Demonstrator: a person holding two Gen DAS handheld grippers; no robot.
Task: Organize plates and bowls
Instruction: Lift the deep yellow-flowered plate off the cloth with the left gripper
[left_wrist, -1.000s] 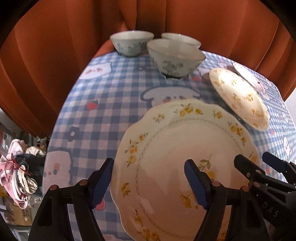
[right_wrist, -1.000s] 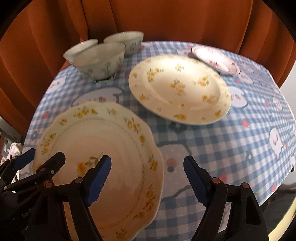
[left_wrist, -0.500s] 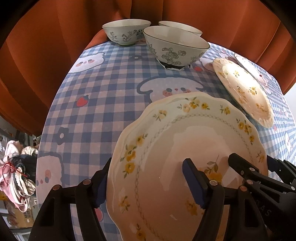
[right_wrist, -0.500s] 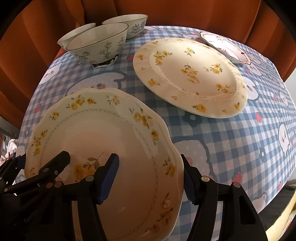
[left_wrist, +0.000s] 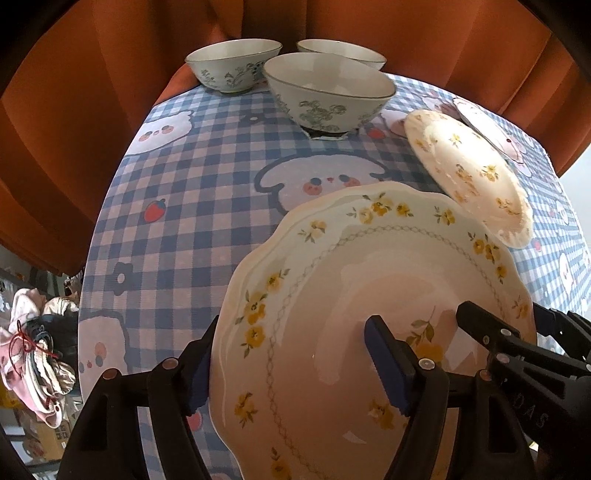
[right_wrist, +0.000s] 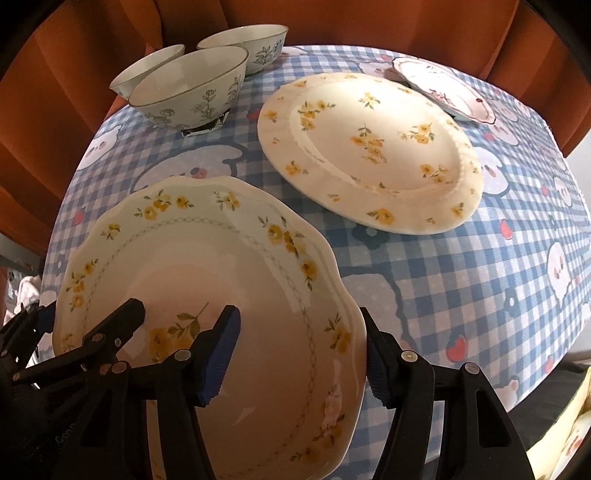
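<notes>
A scalloped cream plate (left_wrist: 354, 302) with yellow flowers is lifted off the checked tablecloth; it also shows in the right wrist view (right_wrist: 207, 280). My left gripper (left_wrist: 291, 354) straddles its left rim, one finger under, one on top. My right gripper (right_wrist: 299, 350) straddles its right rim the same way. The jaws look wide and I cannot tell if the pads press the plate. A round cream plate (right_wrist: 369, 151) with yellow flowers lies beyond. Three floral bowls (left_wrist: 328, 92) stand at the back.
A small pink-patterned plate (right_wrist: 447, 88) lies at the far right. Orange curtains (left_wrist: 92, 110) hang close around the table's back and left. The table's edge drops off at left, with clothes (left_wrist: 33, 350) on the floor below.
Both grippers have slid onto the scalloped plate's opposite rims and the plate has risen and tilted up off the cloth.
</notes>
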